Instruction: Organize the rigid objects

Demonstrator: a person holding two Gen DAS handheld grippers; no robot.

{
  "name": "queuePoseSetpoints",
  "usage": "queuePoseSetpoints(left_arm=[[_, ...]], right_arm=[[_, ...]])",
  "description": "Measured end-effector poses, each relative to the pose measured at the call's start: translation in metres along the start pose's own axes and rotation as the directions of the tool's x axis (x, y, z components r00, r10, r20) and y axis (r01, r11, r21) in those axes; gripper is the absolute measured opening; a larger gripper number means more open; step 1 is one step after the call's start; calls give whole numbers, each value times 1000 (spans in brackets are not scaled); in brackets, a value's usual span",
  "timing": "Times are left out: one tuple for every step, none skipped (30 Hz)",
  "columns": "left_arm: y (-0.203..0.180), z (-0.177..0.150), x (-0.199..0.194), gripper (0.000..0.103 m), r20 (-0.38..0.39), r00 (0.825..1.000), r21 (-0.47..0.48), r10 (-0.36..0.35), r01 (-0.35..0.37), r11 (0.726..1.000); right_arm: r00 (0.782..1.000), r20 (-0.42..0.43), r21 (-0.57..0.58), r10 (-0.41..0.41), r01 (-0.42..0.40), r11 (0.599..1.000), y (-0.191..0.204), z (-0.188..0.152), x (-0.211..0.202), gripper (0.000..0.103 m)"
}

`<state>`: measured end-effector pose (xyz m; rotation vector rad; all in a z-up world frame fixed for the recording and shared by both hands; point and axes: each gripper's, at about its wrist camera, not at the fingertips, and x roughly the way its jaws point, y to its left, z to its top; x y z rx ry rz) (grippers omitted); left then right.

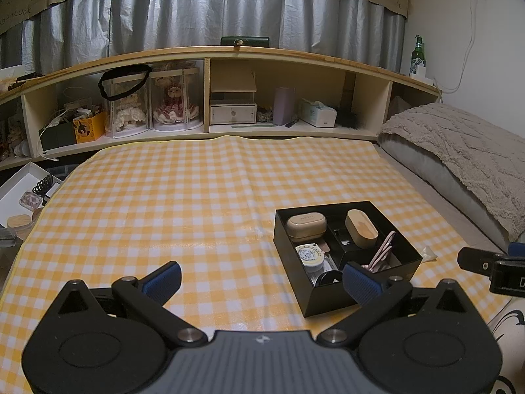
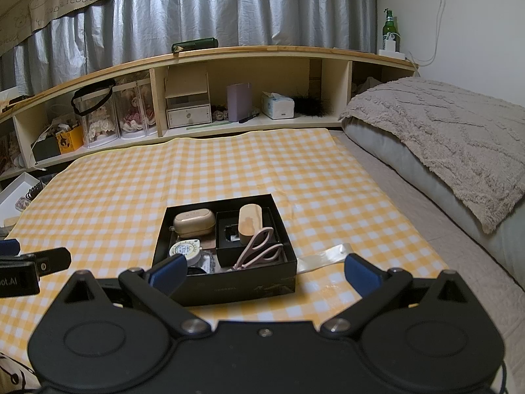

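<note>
Both grippers, left [image 1: 261, 280] and right [image 2: 264, 271], jaws wide apart, empty. Black box [image 2: 229, 287]: rigid, likely light; grasp by side wall. Pink scissors [image 2: 259, 246]: thin, probably slippery; pinch at handles.

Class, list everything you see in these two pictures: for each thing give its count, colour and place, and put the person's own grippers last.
Box: one, black, on the checked cloth.
Case: one, beige, box's back left.
Wooden box: one, tan, box's back right.
Scissors: one pair, pink, box's right front.
Round tin: one, white, box's left front.
Cloth: one, yellow-white check, over the bed.
Pillow: one, grey, right, under a fuzzy cover.
Shelf: one, wood, behind the bed.
Bottle: one, green, shelf top right.
Tissue box: one, white, in the shelf.
Curtain: one, silver-grey, behind the shelf.
Left gripper: open, empty.
Right gripper: open, empty.
</note>
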<state>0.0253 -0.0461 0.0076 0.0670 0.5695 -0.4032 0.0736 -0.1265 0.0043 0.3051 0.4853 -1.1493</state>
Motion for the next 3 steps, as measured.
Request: queuePoseSetpoints(left_arm=[[0, 0, 0, 103, 0, 1000, 0, 0, 0, 1000], [1, 0, 0, 103, 0, 1000, 1, -1, 1, 1000], [0, 0, 0, 103, -1, 1000, 0, 0, 0, 1000]], right_arm=[[1000, 0, 0, 0, 0, 1000, 0, 0, 0, 103], [1000, 0, 0, 0, 0, 1000, 0, 0, 0, 103], [1000, 0, 0, 0, 0, 1000, 0, 0, 0, 103]])
